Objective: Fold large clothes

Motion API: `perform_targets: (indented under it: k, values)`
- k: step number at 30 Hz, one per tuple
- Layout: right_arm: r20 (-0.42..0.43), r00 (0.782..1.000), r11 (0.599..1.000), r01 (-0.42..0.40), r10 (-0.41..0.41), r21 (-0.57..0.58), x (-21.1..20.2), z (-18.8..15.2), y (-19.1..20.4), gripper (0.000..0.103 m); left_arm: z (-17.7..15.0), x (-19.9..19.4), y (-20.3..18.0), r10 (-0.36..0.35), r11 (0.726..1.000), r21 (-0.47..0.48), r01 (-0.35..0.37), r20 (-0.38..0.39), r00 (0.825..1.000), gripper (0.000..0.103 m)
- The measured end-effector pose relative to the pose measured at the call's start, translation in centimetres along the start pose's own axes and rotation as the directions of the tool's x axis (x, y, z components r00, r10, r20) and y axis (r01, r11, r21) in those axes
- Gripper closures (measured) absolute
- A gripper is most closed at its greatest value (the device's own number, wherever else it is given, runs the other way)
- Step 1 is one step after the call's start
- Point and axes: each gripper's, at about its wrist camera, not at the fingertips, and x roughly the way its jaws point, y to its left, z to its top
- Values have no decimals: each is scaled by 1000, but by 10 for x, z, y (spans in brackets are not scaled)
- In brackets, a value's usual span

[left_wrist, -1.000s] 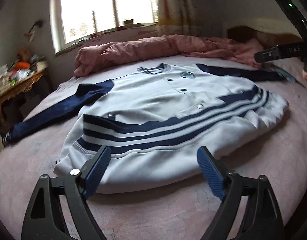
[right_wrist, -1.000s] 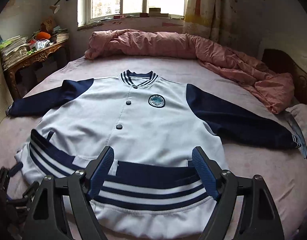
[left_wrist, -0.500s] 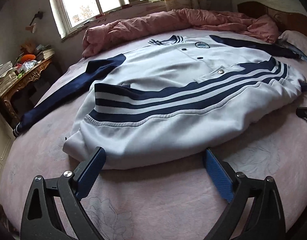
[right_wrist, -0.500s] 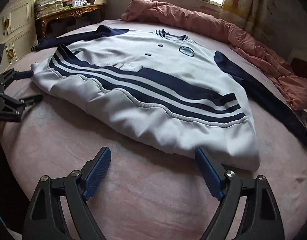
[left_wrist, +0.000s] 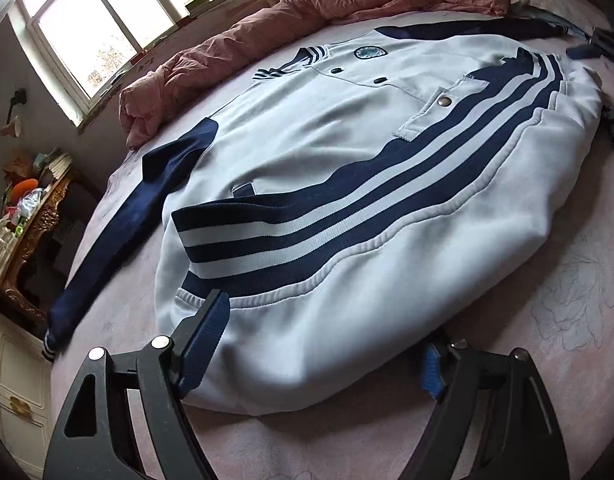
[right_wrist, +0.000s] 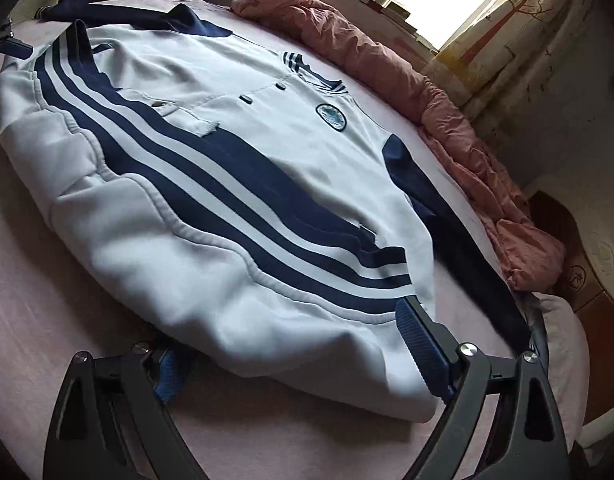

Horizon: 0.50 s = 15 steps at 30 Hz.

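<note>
A white jacket [left_wrist: 347, 168] with navy sleeves and a navy-striped hem lies on the pink bed, its bottom folded up over its front. It also shows in the right wrist view [right_wrist: 211, 184]. My left gripper [left_wrist: 319, 344] is open, its jaws straddling the folded edge at the jacket's near left corner, one finger [left_wrist: 205, 336] over the fabric. My right gripper [right_wrist: 295, 344] is open and straddles the folded edge at the near right corner. Each gripper shows at the far edge of the other's view.
A crumpled pink quilt [left_wrist: 307, 28] lies along the far side of the bed under the window [left_wrist: 107, 20]. A cluttered gilt side table [left_wrist: 31, 224] stands at the left. The wooden headboard [right_wrist: 579, 280] is at the right.
Both grippers have moved forward and down from above the bed to the jacket's folded edge, which now lies between their jaws. The jacket has not moved.
</note>
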Motion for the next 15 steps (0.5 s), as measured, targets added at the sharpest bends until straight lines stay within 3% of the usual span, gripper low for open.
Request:
perform_targets:
  k: [1,3,4,5,7,10,13,15]
  values:
    - [-7,1000,999,-29,29,21,3,-1,-3,45,-1,0,3,-57,998,-9,57,-3,998,43]
    - [-41,996,995,-71,74,72,9,-1,-6,68,0,-5,4,-52,998,-24,52,1,999,73]
    - [-39,997,994,-68,72,83,8,0,-5,77,0,-9,1,-25,1000,-15,25,12,1000,76]
    - [-31,998,995,-55,58,84,4,2,-3,82,0,-13,-2,-6,1000,-15,6,29,1000,83]
    - [5,1000,994,-26,26,106,-6,2,-4,87,-3,-20,0,5,998,-70,-1,55,998,87]
    - [27,997,979,-75,71,191,-18,-3,-16,89,-7,-37,7,0,985,-174,19,106,994,89]
    - [51,994,972,-102,93,211,-29,-4,-25,89,-2,-45,5,28,988,-151,-10,119,992,89]
    - [47,994,972,-106,99,211,-28,3,-33,89,6,-39,9,2,987,-158,12,87,996,89]
